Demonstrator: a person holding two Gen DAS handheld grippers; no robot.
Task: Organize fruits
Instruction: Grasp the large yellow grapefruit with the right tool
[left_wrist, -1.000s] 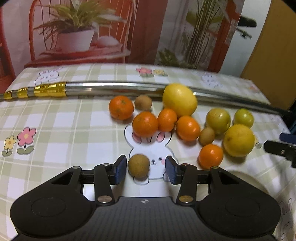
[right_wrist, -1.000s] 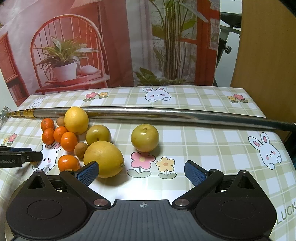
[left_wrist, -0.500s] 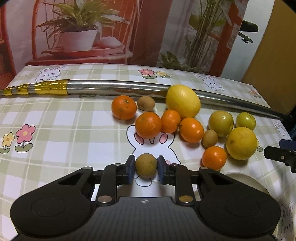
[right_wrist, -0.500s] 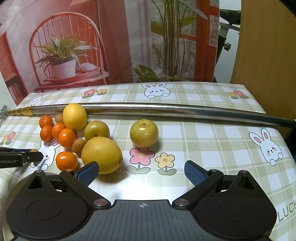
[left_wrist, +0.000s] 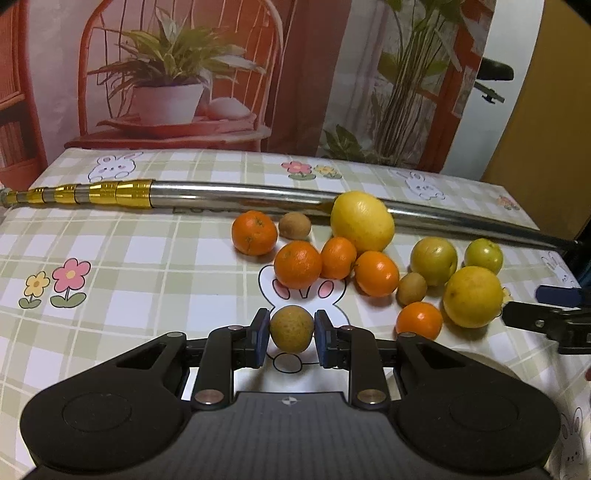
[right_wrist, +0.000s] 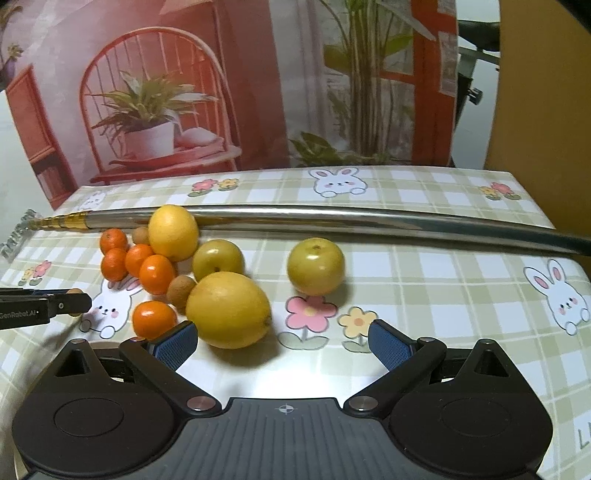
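My left gripper (left_wrist: 291, 338) is shut on a small brown kiwi-like fruit (left_wrist: 291, 328), held just over the rabbit print on the checked tablecloth (left_wrist: 129, 258). Beyond it lie several oranges (left_wrist: 297, 264), two more brown fruits (left_wrist: 294, 225), two big yellow citrus (left_wrist: 362, 220), and two yellow-green fruits (left_wrist: 433, 256). In the right wrist view my right gripper (right_wrist: 280, 345) stands open, its left pad beside a large yellow citrus (right_wrist: 228, 309). A yellow-green fruit (right_wrist: 316, 266) sits alone ahead of it. The left gripper (right_wrist: 74, 301) shows at the left edge.
A long metal pole with a gold end (left_wrist: 221, 195) lies across the table behind the fruit; it also spans the right wrist view as the pole (right_wrist: 369, 221). A pale round rim (left_wrist: 476, 360) shows under the left gripper's right side. A printed backdrop stands behind the table.
My left gripper's jaws closed onto the small brown fruit, which now sits a little higher in view. The right gripper crept slightly toward the fruit and stayed open.
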